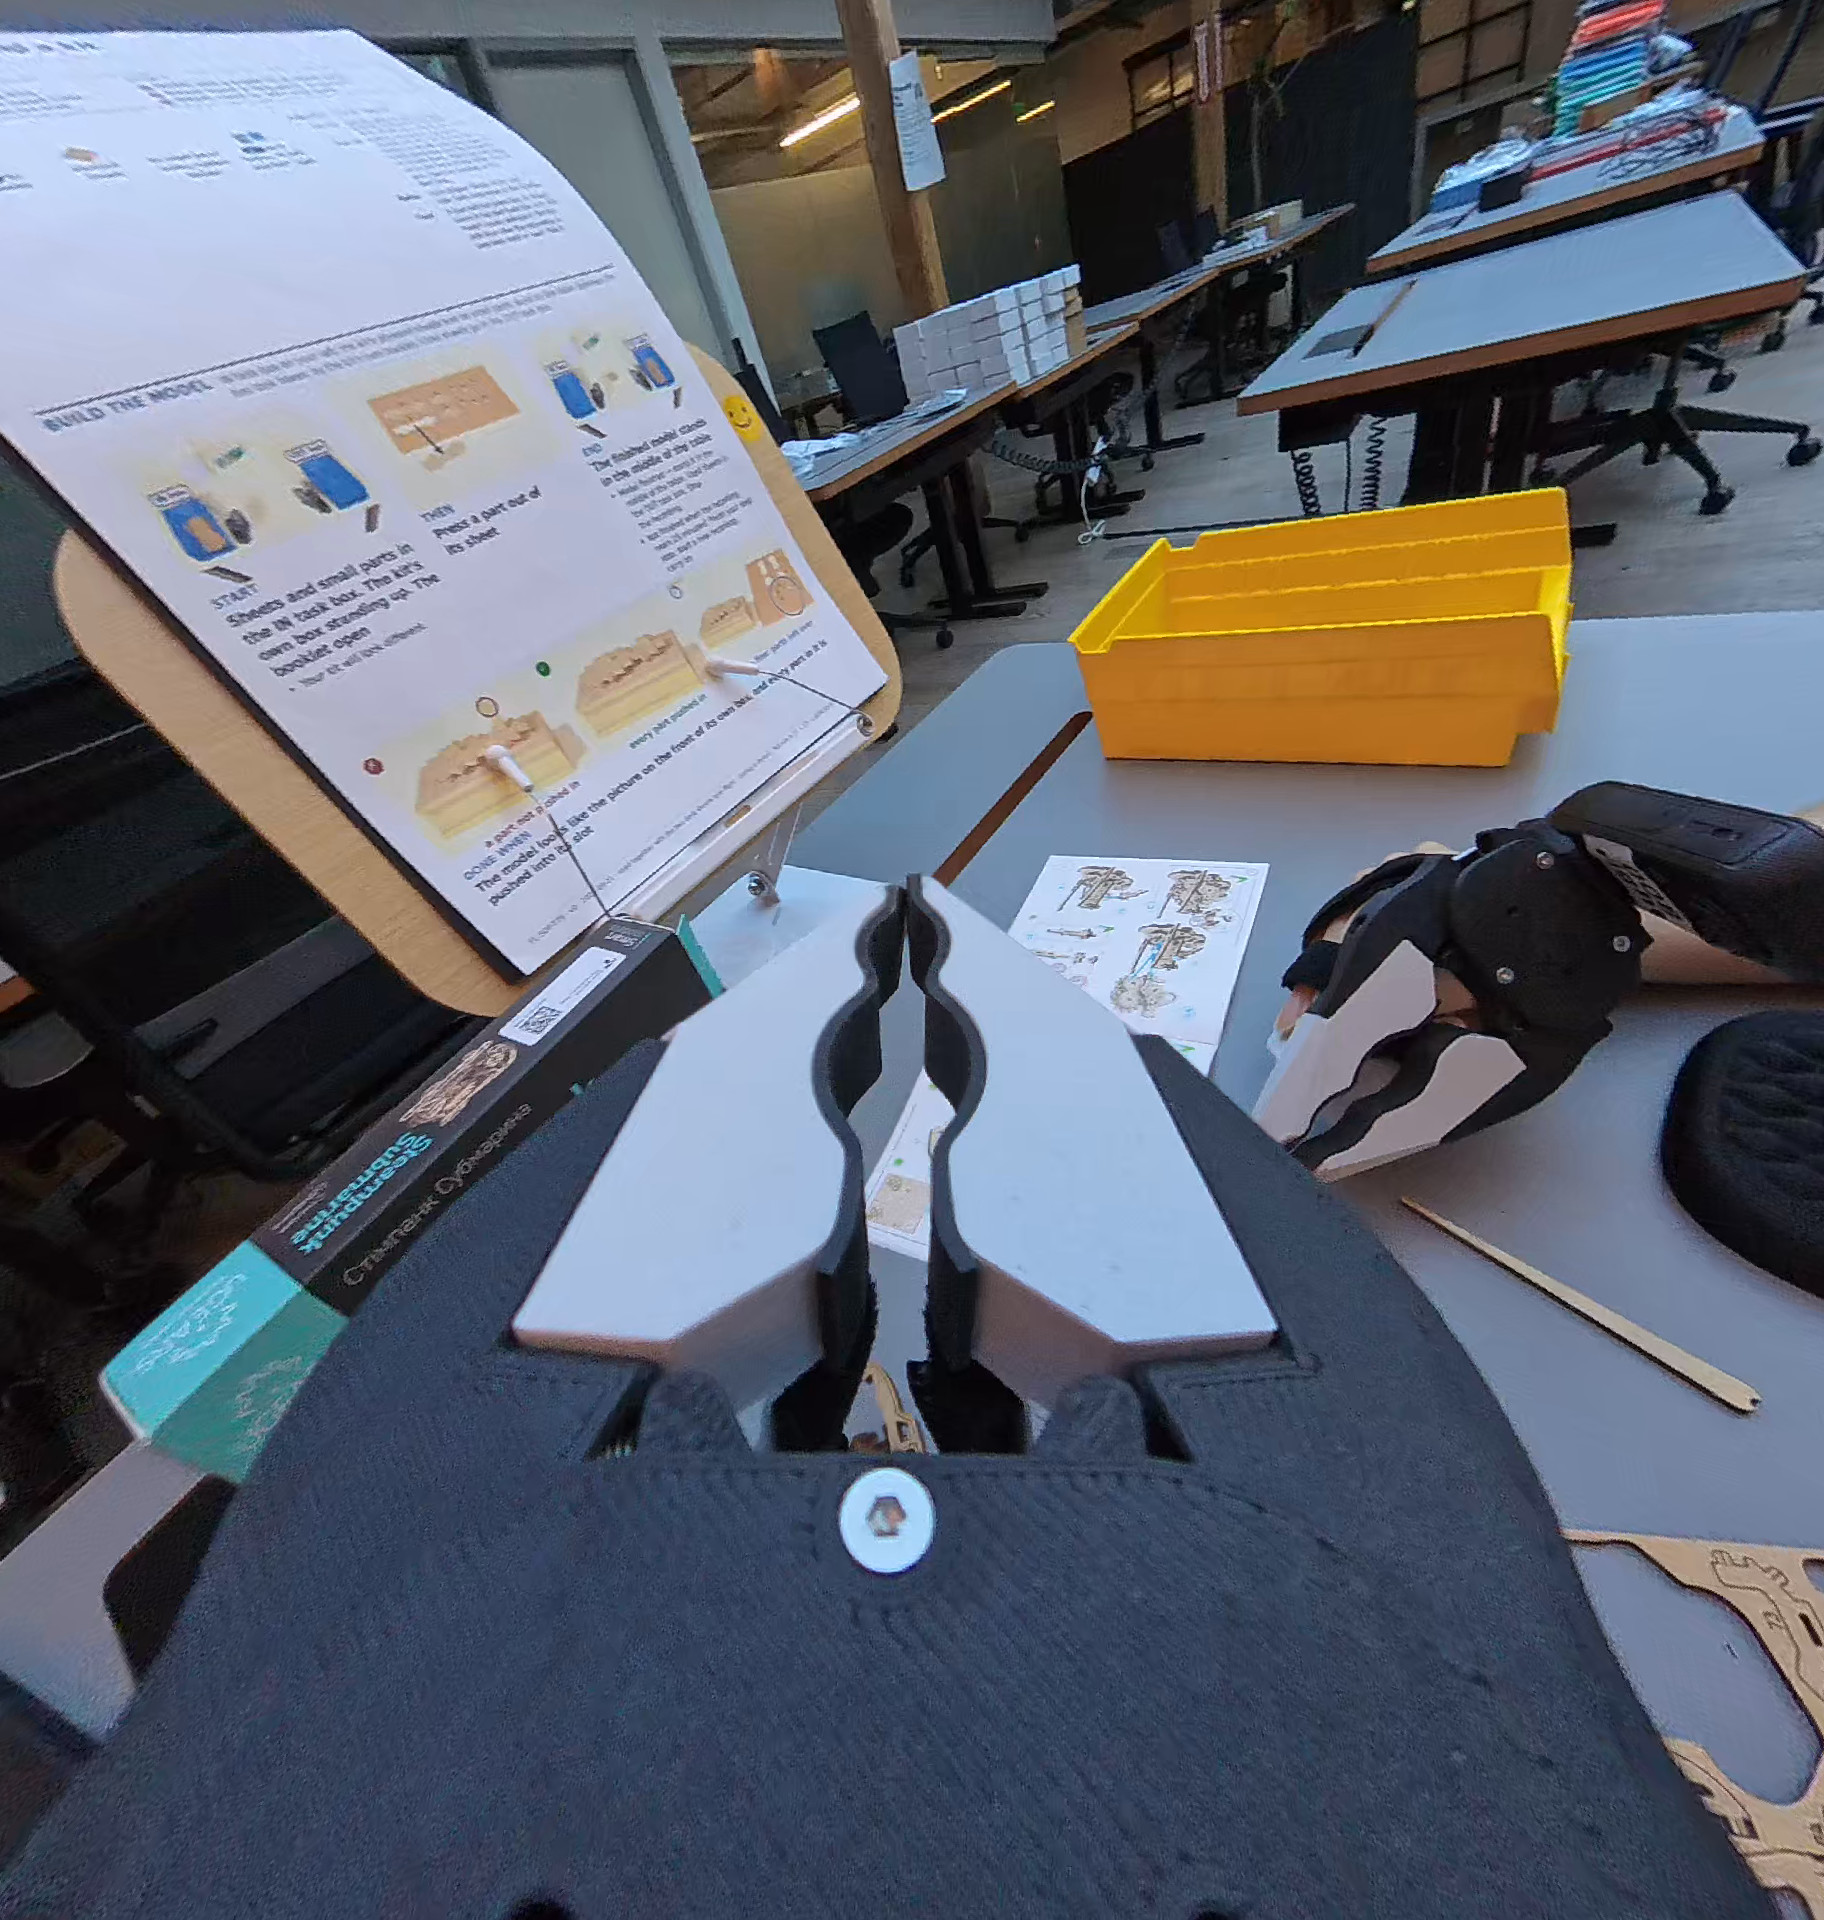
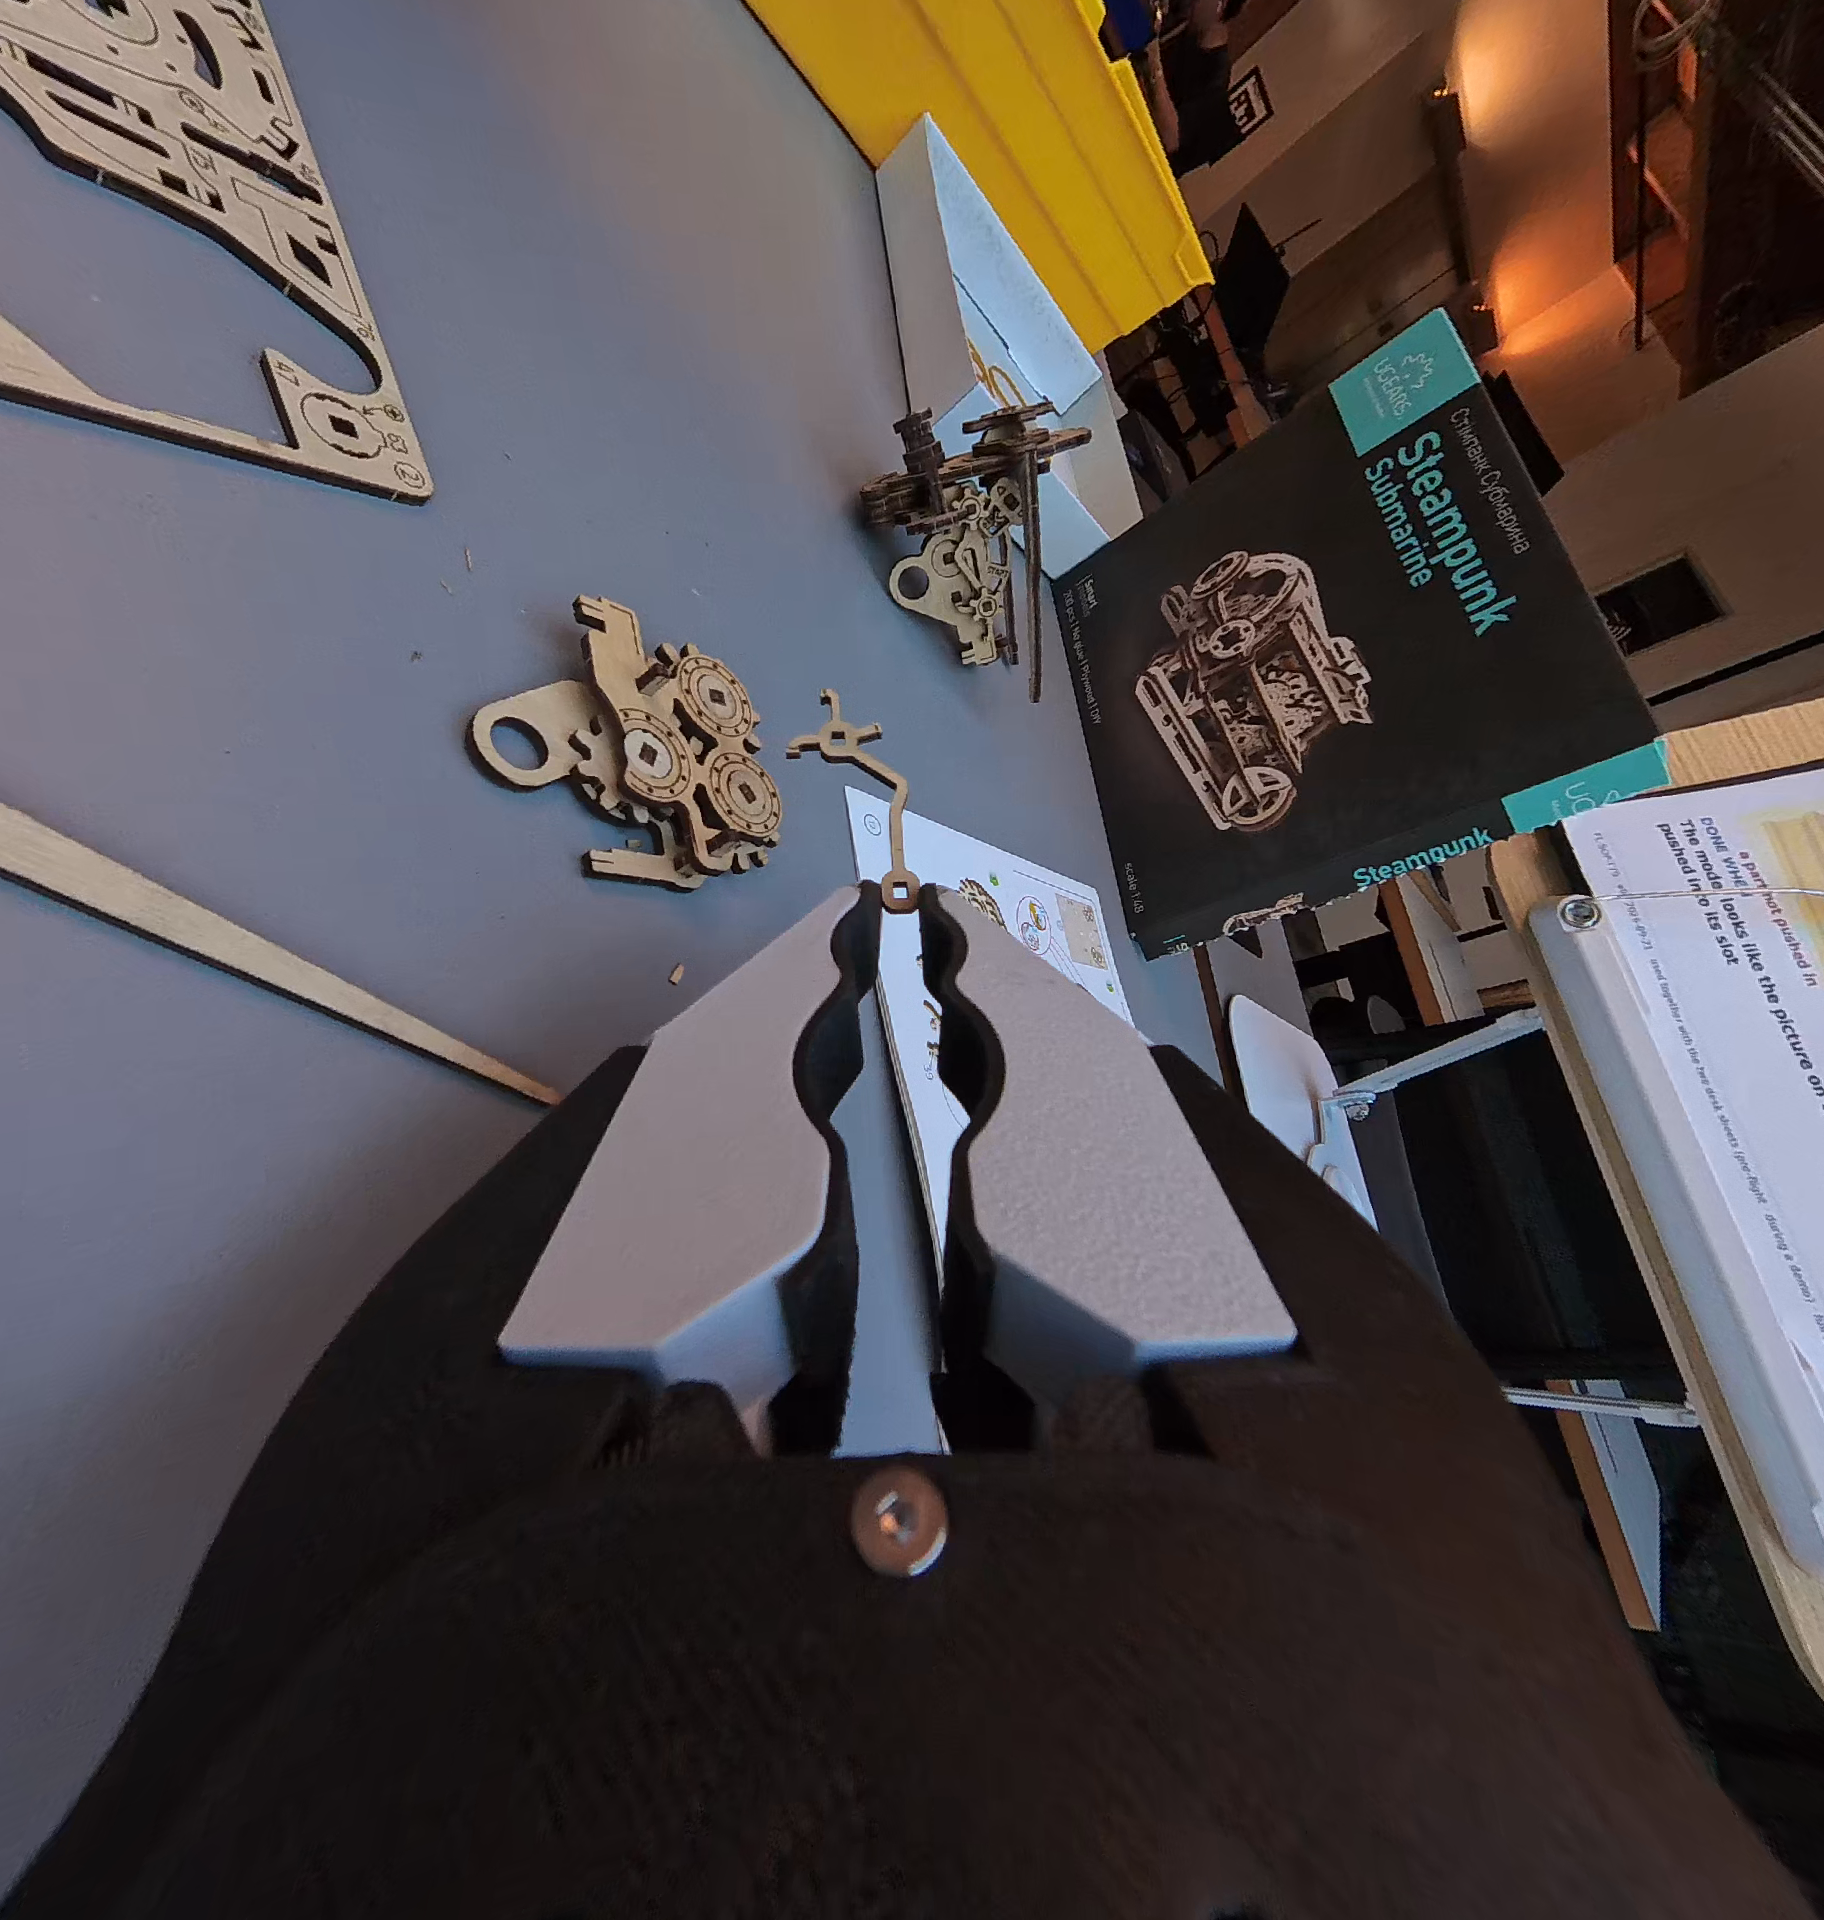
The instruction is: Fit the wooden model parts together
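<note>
My right gripper [image 2: 895, 902] is shut on the square-eyed end of a thin wooden lever part [image 2: 892, 821], whose forked end points away from the tips. Beyond it on the grey table lie a flat gear assembly [image 2: 669, 748] with three round gears and a taller sub-assembly [image 2: 965, 530]. My left gripper [image 1: 906, 902] has its jaws closed with nothing visible between the tips, held above the table near the kit box [image 1: 420, 1143]. The right gripper [image 1: 1303, 1091] shows in the left wrist view, tilted on its side, low over the table.
A yellow bin [image 1: 1323, 644] stands at the back. The open booklet [image 1: 1147, 935] lies mid-table. An instruction sheet on a stand [image 1: 368, 468] is at the left. Punched wooden sheets [image 2: 212, 208] [image 1: 1801, 1662], a wooden strip [image 1: 1583, 1309] and a black pad [image 1: 1781, 1143] lie around. Left tips to right tips: about 20 centimeters.
</note>
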`<control>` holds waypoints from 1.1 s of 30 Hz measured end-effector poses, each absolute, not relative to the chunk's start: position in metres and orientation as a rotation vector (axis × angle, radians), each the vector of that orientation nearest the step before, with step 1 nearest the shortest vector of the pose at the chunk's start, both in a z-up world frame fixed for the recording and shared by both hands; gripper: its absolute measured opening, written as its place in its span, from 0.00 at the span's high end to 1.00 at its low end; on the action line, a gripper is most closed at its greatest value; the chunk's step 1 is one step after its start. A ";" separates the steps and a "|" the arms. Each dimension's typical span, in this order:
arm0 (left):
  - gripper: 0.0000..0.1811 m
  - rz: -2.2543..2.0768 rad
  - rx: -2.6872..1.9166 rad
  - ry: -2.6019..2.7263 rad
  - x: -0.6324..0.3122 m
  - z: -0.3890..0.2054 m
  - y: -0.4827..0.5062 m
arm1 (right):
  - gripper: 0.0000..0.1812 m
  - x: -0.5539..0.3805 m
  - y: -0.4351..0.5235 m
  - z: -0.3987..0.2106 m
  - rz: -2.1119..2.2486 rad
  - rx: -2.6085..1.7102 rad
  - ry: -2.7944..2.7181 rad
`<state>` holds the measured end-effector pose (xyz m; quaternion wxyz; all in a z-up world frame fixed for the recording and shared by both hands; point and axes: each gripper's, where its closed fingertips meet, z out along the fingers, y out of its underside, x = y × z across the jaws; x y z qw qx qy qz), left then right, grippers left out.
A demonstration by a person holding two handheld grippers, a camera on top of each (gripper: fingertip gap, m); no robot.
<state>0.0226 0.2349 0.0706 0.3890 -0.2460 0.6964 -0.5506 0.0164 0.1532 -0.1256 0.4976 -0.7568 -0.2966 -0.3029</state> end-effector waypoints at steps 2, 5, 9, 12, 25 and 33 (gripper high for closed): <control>1.00 -1.379 -0.661 1.748 0.023 0.074 0.243 | 0.97 0.017 0.153 -0.127 -0.733 -1.837 -0.720; 1.00 -1.411 -0.702 1.727 0.020 0.081 0.248 | 0.97 0.016 0.154 -0.127 -0.741 -1.835 -0.729; 1.00 -1.491 -0.725 1.731 0.013 0.088 0.244 | 0.97 0.015 0.155 -0.128 -0.755 -1.838 -0.742; 1.00 -1.510 -0.702 1.742 0.008 0.091 0.239 | 0.97 0.016 0.155 -0.128 -0.766 -1.837 -0.748; 1.00 -1.461 -0.705 1.761 0.008 0.088 0.237 | 0.97 0.037 0.152 -0.114 -0.858 -1.821 -0.615; 1.00 -1.487 -0.712 1.791 0.009 0.083 0.230 | 0.97 0.058 0.145 -0.099 -0.966 -1.799 -0.487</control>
